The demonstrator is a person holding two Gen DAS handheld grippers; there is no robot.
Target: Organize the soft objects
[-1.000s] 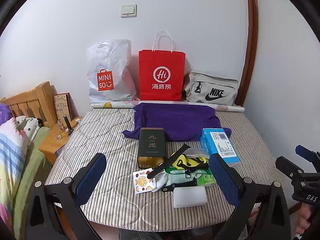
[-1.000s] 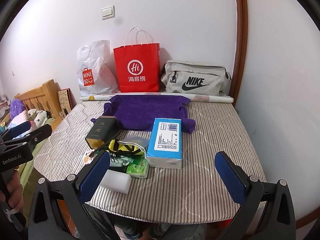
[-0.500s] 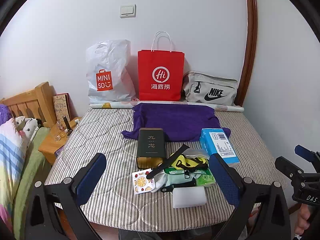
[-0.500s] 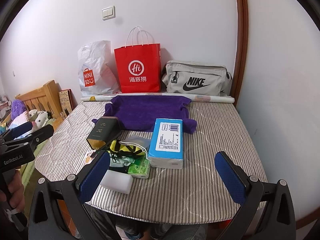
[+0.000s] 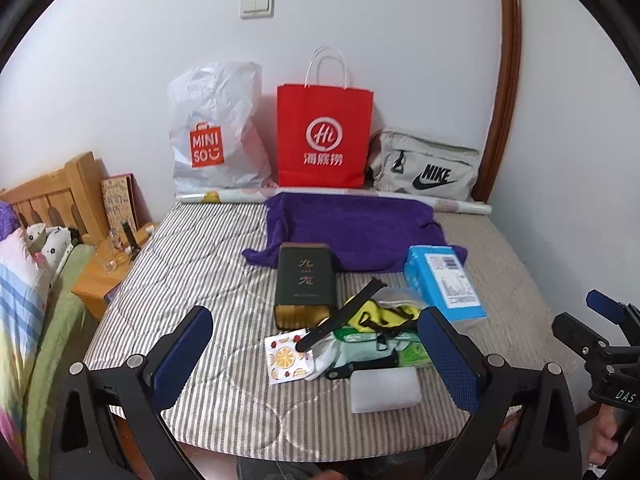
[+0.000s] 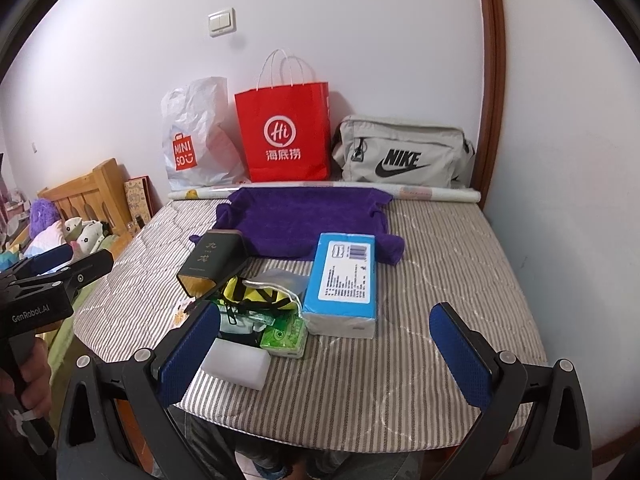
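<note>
purple towel (image 5: pixel 352 228): spread flat at the far middle of the striped tabletop (image 5: pixel 192 272), far edge just in front of the bags; near corners droop by the tin and the tissue pack
striped tabletop: grey-and-white quilted cover, carries everything; clutter grouped at near centre
red paper bag (image 5: pixel 324 136): upright against the wall, behind the towel
white plastic bag (image 5: pixel 212 128): MINISO print, just left of the red bag
grey Nike bag (image 6: pixel 400 152): right of the red bag, against the wall
rolled paper (image 6: pixel 436 194): lies along the far edge, between bags and towel
blue tissue pack (image 6: pixel 344 280): lying flat, right side of the clutter, far end touching the towel corner
dark tin (image 5: pixel 305 284): lying on its side, left of the tissue pack, far end over the towel edge
yellow-black soft item (image 6: pixel 256 294): in the pile between tin and tissue pack, details unclear
green wipes packet (image 6: pixel 285 336): near end of the pile, beside the tissue pack
white sponge block (image 5: pixel 386 390): nearest the table edge, just in front of the pile
fruit-print packet (image 5: pixel 287 356): flat, left of the pile, in front of the tin
left hand-held gripper (image 5: pixel 316 360): jaws spread wide, holding nothing, above the near edge
right hand-held gripper (image 6: pixel 326 354): jaws spread wide, empty, above the near edge to the right
</note>
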